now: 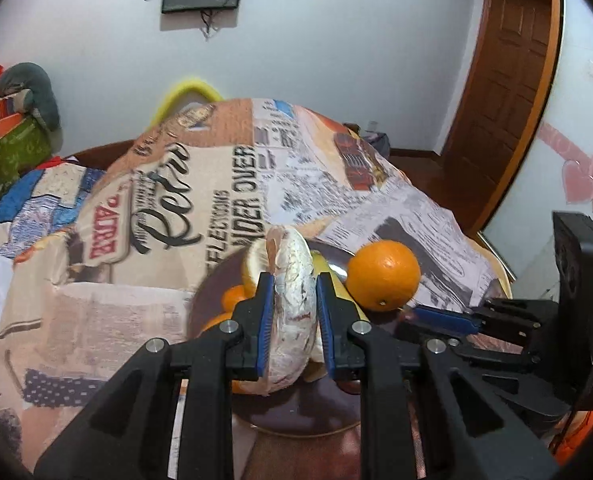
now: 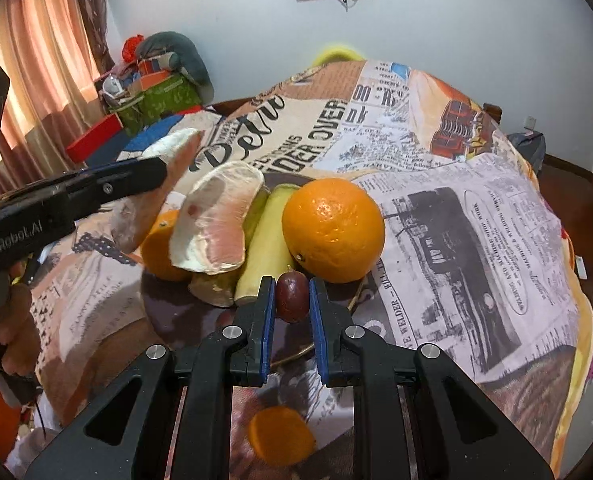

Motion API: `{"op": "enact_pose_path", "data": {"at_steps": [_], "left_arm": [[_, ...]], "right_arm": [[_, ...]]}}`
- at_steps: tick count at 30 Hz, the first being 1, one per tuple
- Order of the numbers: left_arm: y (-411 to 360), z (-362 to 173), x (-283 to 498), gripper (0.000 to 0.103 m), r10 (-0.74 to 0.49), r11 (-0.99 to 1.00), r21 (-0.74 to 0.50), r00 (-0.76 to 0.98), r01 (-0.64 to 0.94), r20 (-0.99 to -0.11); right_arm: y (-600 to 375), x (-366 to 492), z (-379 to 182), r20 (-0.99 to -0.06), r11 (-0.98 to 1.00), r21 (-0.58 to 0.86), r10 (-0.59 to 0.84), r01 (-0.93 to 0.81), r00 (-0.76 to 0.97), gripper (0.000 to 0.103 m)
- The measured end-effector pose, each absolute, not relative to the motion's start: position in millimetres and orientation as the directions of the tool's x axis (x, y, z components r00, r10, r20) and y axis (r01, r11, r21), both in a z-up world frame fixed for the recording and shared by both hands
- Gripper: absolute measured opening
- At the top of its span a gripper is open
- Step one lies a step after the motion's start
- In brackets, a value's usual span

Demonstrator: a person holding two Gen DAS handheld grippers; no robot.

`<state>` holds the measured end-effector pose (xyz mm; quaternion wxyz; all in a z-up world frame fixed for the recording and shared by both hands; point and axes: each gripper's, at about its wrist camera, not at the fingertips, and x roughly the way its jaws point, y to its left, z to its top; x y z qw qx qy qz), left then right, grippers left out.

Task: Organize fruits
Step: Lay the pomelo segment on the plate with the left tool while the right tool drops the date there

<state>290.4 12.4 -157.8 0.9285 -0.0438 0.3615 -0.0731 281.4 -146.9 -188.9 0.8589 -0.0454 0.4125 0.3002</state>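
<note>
1. The left hand-held gripper (image 1: 295, 312) is clamped on a peeled pomelo wedge (image 1: 294, 300), its blue pads pressed against both sides of the pale segment, which is lifted above the dark plate (image 1: 296, 416).
2. The right hand-held gripper (image 2: 292, 304) is closed around a small dark red date (image 2: 293, 297), held at the plate's (image 2: 184, 320) near edge.
3. In the right wrist view, a large orange (image 2: 333, 229) sits on the plate at about 1 o'clock from the date, touching a pale yellow banana (image 2: 266, 244) on its 9 o'clock side.
4. A second pomelo wedge (image 2: 216, 216) leans over the banana, with a smaller orange (image 2: 158, 250) behind it at 9 o'clock.
5. Another small orange fruit (image 2: 281, 434) lies below the right gripper, at 6 o'clock, off the plate.
6. The plate rests on a newsprint-patterned cloth (image 2: 456, 184) that covers the tabletop.
7. A person's hand (image 2: 14, 320) grips the left tool's handle at the left edge of the right wrist view.
</note>
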Motion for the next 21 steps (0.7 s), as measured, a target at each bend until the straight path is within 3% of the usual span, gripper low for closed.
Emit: {"op": "enact_pose_path", "data": {"at_steps": [5,12,14,21], "left_arm": [[-1.7,-166.7,290.4,0.021,-0.142,0.990,-0.081,0.743,0.118,-0.654],[0.3,-169.5,289.3,0.021,-0.200,0.980,-0.125,0.717,0.156,-0.668],[-0.5,-170.0,287.8,0.021,-0.200,0.980,-0.125,0.716,0.157,-0.669],[-7.7,-172.8,283.4,0.021,-0.189,0.981,-0.101,0.712,0.164,-0.677]], "right_arm": [[-143.9,285.4,-194.2,-0.752,0.806,0.154,0.471,-0.571,0.462,0.015],[-142.2,287.8,-198.3,-0.761,0.809,0.155,0.464,-0.567,0.453,0.018],[-143.8,287.5,-197.4,-0.759,0.809,0.162,0.468,-0.565,0.453,0.023],[-151.9,277.9,-188.3,-0.749,0.812,0.163,0.472,-0.561,0.465,0.023]]}}
